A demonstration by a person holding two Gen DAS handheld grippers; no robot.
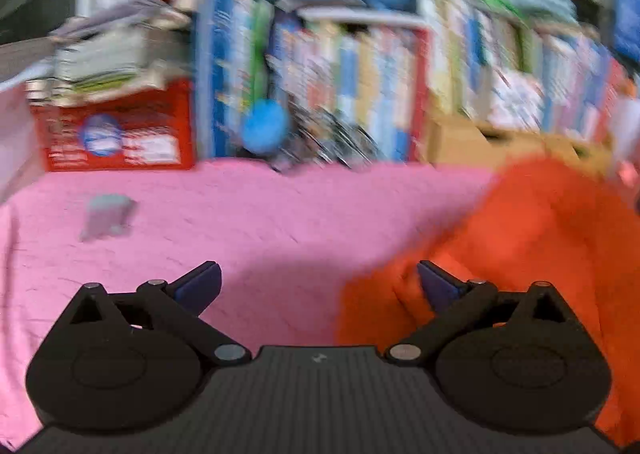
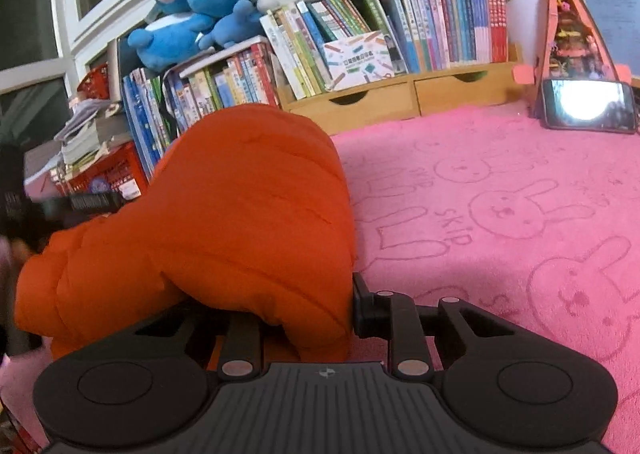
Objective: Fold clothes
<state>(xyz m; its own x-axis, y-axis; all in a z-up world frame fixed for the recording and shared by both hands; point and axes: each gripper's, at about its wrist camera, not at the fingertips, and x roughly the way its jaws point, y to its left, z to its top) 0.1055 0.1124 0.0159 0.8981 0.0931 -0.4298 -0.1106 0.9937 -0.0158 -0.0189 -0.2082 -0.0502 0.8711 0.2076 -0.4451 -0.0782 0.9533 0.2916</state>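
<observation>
Left gripper (image 1: 318, 280) wide; right gripper (image 2: 308, 308) clamped

Crowded bookshelves (image 2: 440, 25) behind pink rabbit-print blanket (image 2: 500, 213)

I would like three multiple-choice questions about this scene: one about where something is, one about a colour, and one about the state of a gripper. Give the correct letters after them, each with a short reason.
1. Where does the phone stand?
A. on the pink blanket, far right
B. on top of the books
C. inside a wooden drawer

2. What colour is the puffy jacket?
A. blue
B. orange
C. white

3. How is the left gripper?
A. shut on the jacket
B. shut on nothing
C. open

Answers:
1. A: it stands on the blanket beside a pink holder.
2. B: its quilted fabric is orange in both views.
3. C: its fingers stand wide apart with only blanket between them.
</observation>
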